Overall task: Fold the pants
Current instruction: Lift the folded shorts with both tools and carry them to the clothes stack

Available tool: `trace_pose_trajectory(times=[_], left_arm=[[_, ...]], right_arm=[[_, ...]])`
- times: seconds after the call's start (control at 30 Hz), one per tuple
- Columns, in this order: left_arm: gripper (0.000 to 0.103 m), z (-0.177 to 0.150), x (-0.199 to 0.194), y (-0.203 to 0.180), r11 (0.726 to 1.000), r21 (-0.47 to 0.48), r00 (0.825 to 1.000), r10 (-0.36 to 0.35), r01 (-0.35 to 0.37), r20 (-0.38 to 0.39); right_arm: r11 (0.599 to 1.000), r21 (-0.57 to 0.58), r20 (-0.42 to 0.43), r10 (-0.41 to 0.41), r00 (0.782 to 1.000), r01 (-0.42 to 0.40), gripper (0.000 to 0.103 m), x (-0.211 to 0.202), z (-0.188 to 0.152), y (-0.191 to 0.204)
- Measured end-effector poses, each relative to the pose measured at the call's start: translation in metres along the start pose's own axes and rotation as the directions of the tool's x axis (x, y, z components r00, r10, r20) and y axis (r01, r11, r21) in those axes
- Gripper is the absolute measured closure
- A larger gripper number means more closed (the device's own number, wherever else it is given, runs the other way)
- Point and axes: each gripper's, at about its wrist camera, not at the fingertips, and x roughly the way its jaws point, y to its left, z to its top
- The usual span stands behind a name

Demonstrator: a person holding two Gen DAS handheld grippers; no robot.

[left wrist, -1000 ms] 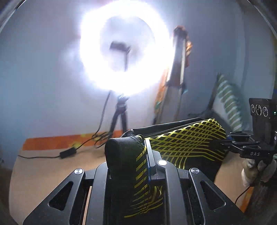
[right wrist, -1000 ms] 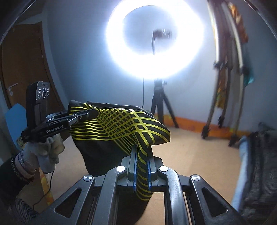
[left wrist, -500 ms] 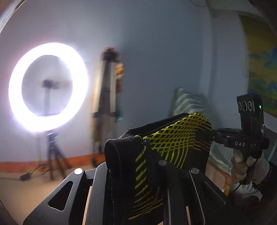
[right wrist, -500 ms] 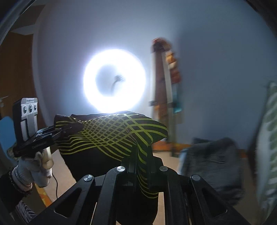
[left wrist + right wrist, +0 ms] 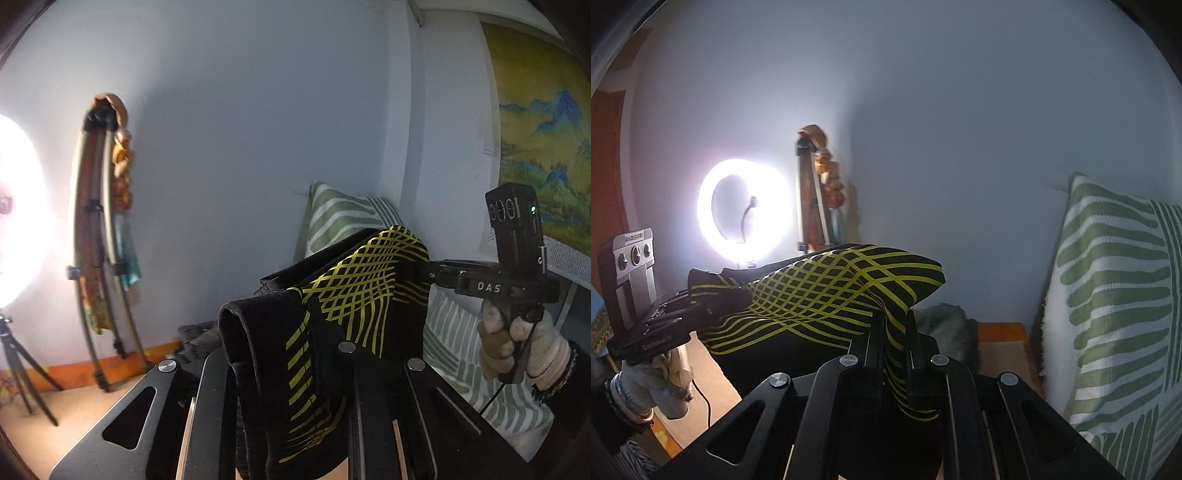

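Stretching between both clamped grippers — left gripper (image 5: 317, 314), right gripper (image 5: 892, 325) — pants (image 5: 827, 291).

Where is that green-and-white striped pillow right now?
The green-and-white striped pillow leans against the pale wall at the right of the right wrist view, just right of the black pants with yellow lines.

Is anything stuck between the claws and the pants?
No. Both claws already pinch the black and yellow pants directly: the left claw and the right claw each have fabric clamped between their fingers, nothing else.
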Motion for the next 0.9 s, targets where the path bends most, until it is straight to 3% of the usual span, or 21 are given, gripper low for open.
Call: trace_pose_trajectory(times=[0.33,0.67,0.83,0.9], left_arm=[[0.088,-0.021,0.081,0.014,0.998,-0.049,0.997,0.027,-0.031,-0.066],[0.088,-0.032,0.155,0.068,0.991,-0.096,0.991,0.085,-0.095,-0.102],[0.088,-0.042,0.18,0.089,0.987,-0.057,0.981,0.14,-0.149,-0.132],[0.082,-0.048,0.19,0.099,0.984,-0.052,0.975,0.159,-0.169,-0.153]], right_arm=[[0.997,0.06,-0.05,0.056,0.997,-0.053,0.096,0.061,-0.016,-0.073],[0.99,0.115,-0.144,0.101,0.984,-0.085,0.096,0.174,-0.026,-0.127],[0.987,0.133,-0.189,0.114,0.975,-0.089,0.096,0.222,-0.032,-0.14],[0.988,0.128,-0.207,0.117,0.971,-0.092,0.096,0.24,-0.034,-0.14]])
